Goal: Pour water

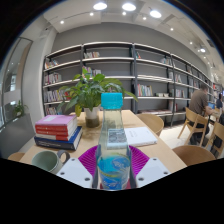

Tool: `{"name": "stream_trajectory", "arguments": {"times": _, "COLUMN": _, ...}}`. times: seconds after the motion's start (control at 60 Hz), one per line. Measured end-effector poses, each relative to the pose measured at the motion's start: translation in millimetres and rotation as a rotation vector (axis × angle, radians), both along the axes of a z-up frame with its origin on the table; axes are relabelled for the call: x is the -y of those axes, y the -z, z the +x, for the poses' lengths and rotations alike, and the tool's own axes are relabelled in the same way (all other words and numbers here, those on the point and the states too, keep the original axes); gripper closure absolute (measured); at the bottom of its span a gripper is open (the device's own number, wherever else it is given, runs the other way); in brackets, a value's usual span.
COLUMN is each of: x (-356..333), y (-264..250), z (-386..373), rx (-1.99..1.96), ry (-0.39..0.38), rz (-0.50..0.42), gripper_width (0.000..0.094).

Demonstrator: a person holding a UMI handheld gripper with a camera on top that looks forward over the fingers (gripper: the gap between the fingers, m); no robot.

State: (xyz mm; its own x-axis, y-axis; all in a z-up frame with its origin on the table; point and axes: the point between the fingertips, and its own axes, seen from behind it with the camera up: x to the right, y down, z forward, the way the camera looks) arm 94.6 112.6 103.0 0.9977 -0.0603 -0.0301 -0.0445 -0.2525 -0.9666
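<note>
Lower centre of frame: gripper (114,168), its two fingers clenched on the water bottle (113,140), magenta pads (88,160) pressing on both sides.
Water bottle: clear plastic, blue cap, upright, centre of frame, raised in front of the wooden table (150,150).
Left of centre: stack of books (57,131) on the table.
Lower left: green bowl (45,159) near the table edge.
Centre, behind the bottle: potted plant (88,92).
Right of the bottle: white paper (139,136) on the table.
Upper background: bookshelves (140,72) along the wall.
Right edge: seated person (201,100); wooden chairs (196,125).
</note>
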Motion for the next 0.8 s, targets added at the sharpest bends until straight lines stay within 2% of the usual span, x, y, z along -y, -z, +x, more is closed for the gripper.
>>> {"name": "stream_trajectory", "arguments": {"times": 0.183, "x": 4.1, "y": 0.7, "z": 2.5, "rx": -0.018, "ry": 0.038, "rz": 0.033, "gripper_width": 0.0393}}
{"name": "stream_trajectory", "arguments": {"times": 0.333, "x": 25.6, "y": 38.1, "z": 8.4, "rx": 0.017, "ry": 0.061, "rz": -0.143, "gripper_width": 0.0142}}
{"name": "stream_trajectory", "arguments": {"times": 0.417, "x": 54.3, "y": 49.8, "z": 8.3, "rx": 0.03, "ry": 0.073, "rz": -0.209, "gripper_width": 0.0137}}
{"name": "stream_trajectory", "arguments": {"times": 0.583, "x": 123.2, "y": 54.5, "z": -6.7, "rx": 0.003, "ry": 0.12, "rz": -0.266, "gripper_width": 0.0145}}
{"name": "stream_trajectory", "arguments": {"times": 0.8, "x": 224.3, "y": 39.8, "z": -71.2, "rx": 0.024, "ry": 0.058, "rz": -0.374, "gripper_width": 0.0146}}
